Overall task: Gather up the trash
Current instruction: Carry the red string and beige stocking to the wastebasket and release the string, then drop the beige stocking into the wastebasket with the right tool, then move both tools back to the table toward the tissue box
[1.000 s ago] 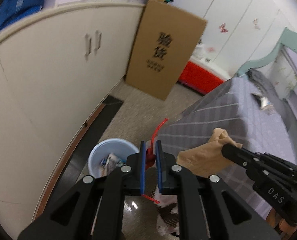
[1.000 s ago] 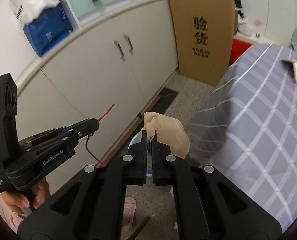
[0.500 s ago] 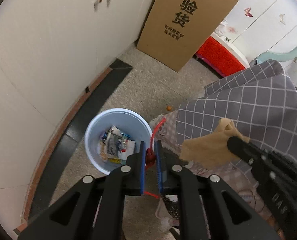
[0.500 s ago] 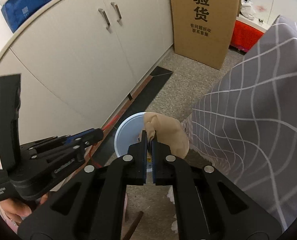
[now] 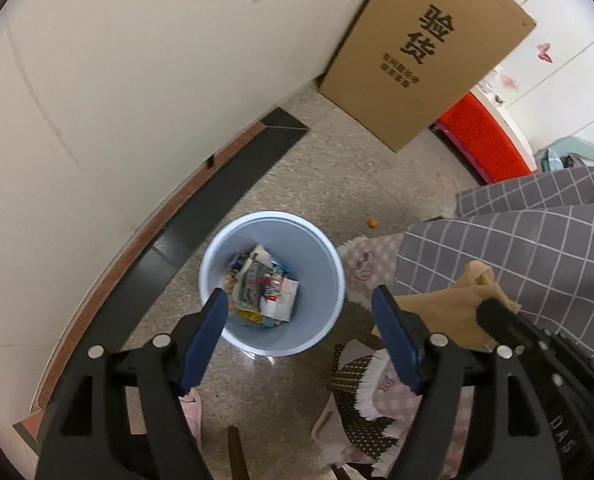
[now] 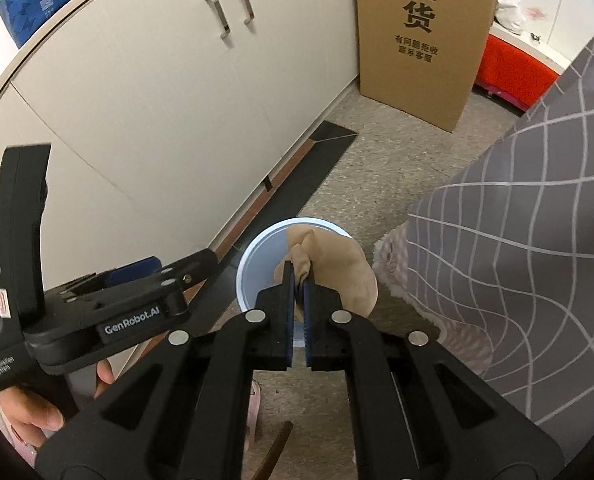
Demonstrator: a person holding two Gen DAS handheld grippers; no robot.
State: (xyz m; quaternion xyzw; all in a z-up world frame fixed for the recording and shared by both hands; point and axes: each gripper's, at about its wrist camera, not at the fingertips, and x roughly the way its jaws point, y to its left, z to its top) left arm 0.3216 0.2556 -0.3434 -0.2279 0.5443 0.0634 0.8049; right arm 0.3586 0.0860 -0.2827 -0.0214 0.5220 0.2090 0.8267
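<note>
Landmark for all positions: the pale blue bin (image 5: 272,282), standing on the speckled floor (image 5: 317,168) between the white cabinet (image 5: 137,80) and the checked bedspread (image 5: 537,248).

**Left claw (image 5: 300,334).** Its jaws are opening and already stand wide, directly above the bin mouth. Nothing is between the blue pads (image 5: 207,338). Printed wrappers and paper (image 5: 263,292) lie at the bottom of the bin. This claw's part of the step appears done.

**Right claw (image 6: 299,294).** Its jaws are narrow and clamped on a tan cloth-like scrap (image 6: 337,272). In the right wrist view the scrap hangs over the bin (image 6: 257,264), covering the half of the mouth toward the bed. In the left wrist view the same scrap (image 5: 449,304) sits at the bed side of the bin, seemingly not yet fully over the opening.

**Step in hand (judged): drop the scrap into the bin.**

1. Shift the right claw toward the bin centre, away from the bed, so the whole scrap is inside the rim line.
2. Keep the claw pointing steeply down, so the loose end hangs into the bin.
3. Lower it until the hanging end is below the rim, then open the jaws fully.
4. Move the left claw toward the cabinet side so the two do not meet.

**Caution.** A soft scrap may drape over the rim or cling to a pad. Fringed mats (image 5: 377,392) lie on the floor beside the bin and would catch a missed drop.
</note>
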